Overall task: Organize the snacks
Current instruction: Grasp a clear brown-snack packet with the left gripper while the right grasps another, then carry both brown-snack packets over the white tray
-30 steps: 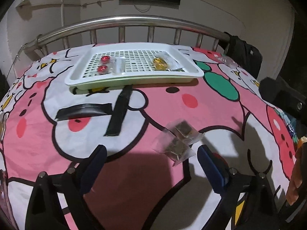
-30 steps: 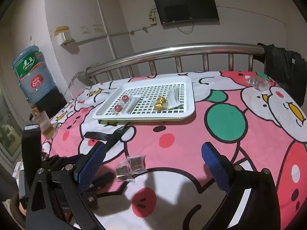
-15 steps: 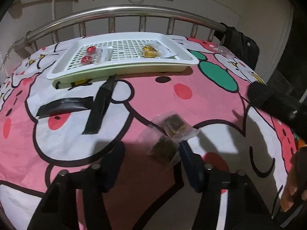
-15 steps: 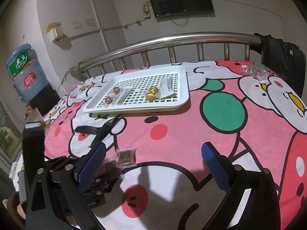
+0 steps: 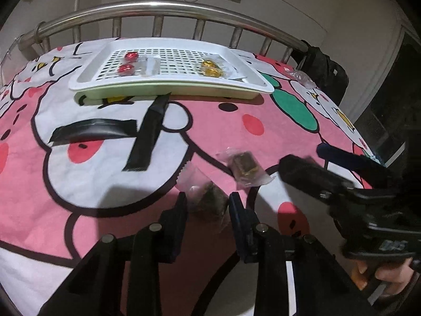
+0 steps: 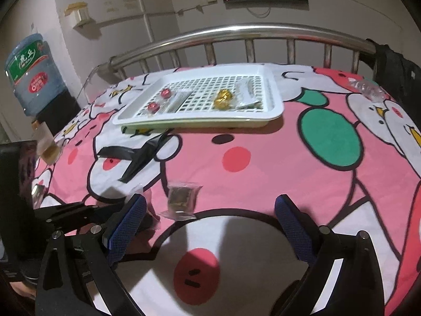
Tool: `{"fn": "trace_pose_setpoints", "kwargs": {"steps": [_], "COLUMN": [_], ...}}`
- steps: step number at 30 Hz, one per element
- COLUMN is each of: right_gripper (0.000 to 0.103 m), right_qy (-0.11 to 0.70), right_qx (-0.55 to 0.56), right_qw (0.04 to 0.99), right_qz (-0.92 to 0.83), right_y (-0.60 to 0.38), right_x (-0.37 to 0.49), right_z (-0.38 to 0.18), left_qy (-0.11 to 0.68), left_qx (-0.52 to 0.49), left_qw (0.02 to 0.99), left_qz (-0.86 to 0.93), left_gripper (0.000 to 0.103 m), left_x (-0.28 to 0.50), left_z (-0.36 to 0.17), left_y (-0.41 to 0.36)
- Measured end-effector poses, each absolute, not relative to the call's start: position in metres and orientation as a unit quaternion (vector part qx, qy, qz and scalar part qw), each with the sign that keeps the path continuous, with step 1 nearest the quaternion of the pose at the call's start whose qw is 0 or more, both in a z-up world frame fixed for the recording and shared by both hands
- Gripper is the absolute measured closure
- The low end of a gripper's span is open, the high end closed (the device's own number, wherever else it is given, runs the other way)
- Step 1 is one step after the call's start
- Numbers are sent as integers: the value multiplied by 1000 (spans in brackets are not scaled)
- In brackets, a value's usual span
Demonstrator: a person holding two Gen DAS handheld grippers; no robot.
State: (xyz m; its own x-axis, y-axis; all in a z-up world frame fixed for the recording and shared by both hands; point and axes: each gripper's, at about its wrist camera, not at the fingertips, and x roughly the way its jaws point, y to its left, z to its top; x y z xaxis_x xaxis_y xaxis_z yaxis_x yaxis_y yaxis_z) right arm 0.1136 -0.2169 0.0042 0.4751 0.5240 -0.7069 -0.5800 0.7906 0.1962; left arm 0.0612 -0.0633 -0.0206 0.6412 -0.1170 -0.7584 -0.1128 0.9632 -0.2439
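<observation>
While the left tool [image 5: 208, 204] closes its two fingers around a dark snack in a clear wrapper [image 5: 209, 197] lying on the patterned bed sheet [image 5: 79, 184], we see the right tool [image 6: 209, 212] spread wide and empty above a second wrapped snack [image 6: 181, 197] just beside the first. We cannot tell whether the left fingers already press the packet or only flank it. The white perforated tray [image 5: 168, 85] rests farther back near the metal bed rail [image 5: 163, 6] and already holds two red foil sweets [image 5: 126, 63] and gold foil sweets [image 5: 210, 69]; two black sachets [image 5: 118, 131] lie on the sheet between tray and tools. We judge the packets light, the film crinkly and slippery, the contents small and firm. A hold across the solid middle, rather than the loose film edge, should keep the packet from sliding out on the soft bedding.
</observation>
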Motion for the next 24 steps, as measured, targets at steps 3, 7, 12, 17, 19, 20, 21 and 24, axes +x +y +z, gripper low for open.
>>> {"fn": "trace_pose_setpoints", "kwargs": {"steps": [3,7,12,17,19,20,21,24], "right_gripper": [16,32,53,69,70,76,80,80], "right_qy": [411,421,437,429,424,424,423,416], "right_qx": [-48,-64,-82,-96,-106,-104,-100,-91], "right_qw": [849,840,830,834,835,835,835,836], "right_qz": [328,335,338,333,333,334,336,347], "right_y": [-204,-188,-174,-167,-165,-166,-167,-170], "right_x": [114,116,115,112,108,107,106,101], "right_z": [-2,-8,-19,-19,-20,-19,-18,-12], "left_qy": [416,399,385,390,392,392,393,389], "left_qx": [-146,-141,-139,-145,-148,-150,-150,-149], "left_qw": [897,906,912,908,907,907,906,908], "left_qz": [6,18,35,41,41,41,40,41], "left_gripper": [69,70,70,70,70,70,70,70], "left_x": [51,41,35,39,40,40,40,40], "left_z": [-18,-11,-6,-11,-13,-14,-14,-12], "left_y": [-54,-47,-35,-26,-25,-25,-25,-24]}}
